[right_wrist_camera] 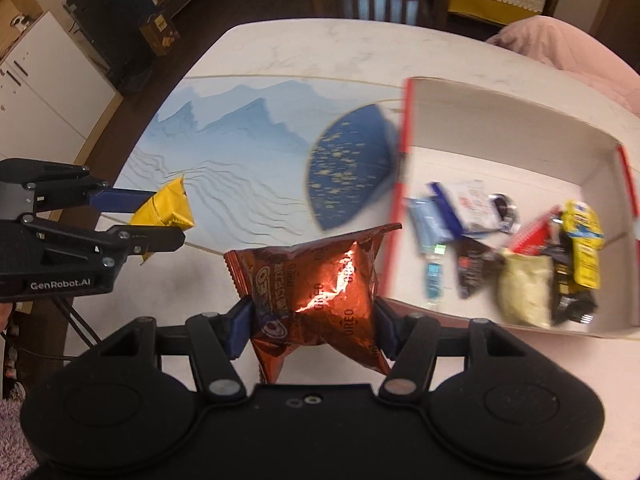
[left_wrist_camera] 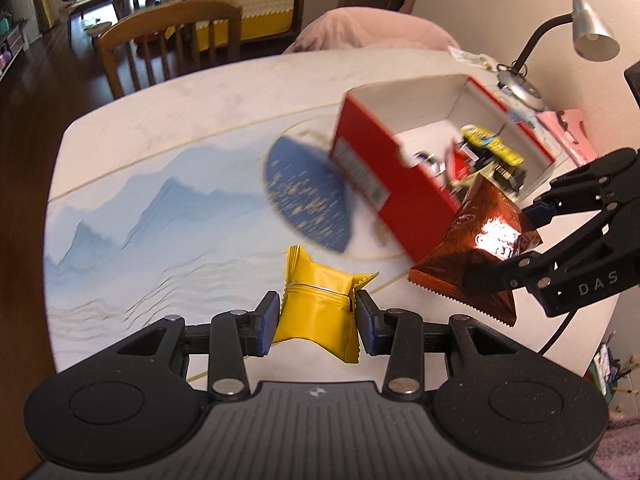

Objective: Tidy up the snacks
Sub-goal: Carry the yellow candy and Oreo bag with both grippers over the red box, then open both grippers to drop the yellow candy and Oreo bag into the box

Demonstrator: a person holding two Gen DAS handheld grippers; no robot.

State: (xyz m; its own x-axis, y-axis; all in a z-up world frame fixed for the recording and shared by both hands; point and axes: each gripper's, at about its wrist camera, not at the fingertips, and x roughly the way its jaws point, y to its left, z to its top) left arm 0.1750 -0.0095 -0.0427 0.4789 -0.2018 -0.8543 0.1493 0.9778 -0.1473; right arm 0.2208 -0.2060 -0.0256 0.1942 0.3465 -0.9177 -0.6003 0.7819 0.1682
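The left gripper (left_wrist_camera: 316, 316) is clamping a yellow snack packet (left_wrist_camera: 316, 312) between its blue pads, the packet's crimped top sticking up above the fingers and its lower end flaring out below them. The right gripper (right_wrist_camera: 312, 324) is gripping a shiny brown Oreo packet (right_wrist_camera: 320, 292) the same way, its foil catching a bright glare. Both packets are hanging above the table (left_wrist_camera: 160, 120), a pale marble-look top bearing a blue mountain print and a dark blue fan shape (left_wrist_camera: 308, 196) flecked with gold. Beside that fan shape is sitting a red cardboard box (right_wrist_camera: 520, 132) with a white interior and no lid on it; in the left wrist view its red side wall is facing the camera and the Oreo packet is hovering just in front of its near corner. Inside the box, several snacks are lying loosely toward one end: a light blue wrapper (right_wrist_camera: 430, 224), a white-and-blue packet (right_wrist_camera: 472, 208), a dark triangular packet (right_wrist_camera: 474, 268), a pale beige pouch (right_wrist_camera: 524, 288), a red-edged packet (right_wrist_camera: 532, 236) and a yellow-and-black wrapper (right_wrist_camera: 582, 244), some overlapping one another; blur is hiding their labels. The far end of the box floor is showing bare white card. A grey desk lamp (left_wrist_camera: 592, 28) is standing beyond the box, and a wooden chair (left_wrist_camera: 168, 40) is sitting at the table's far edge.
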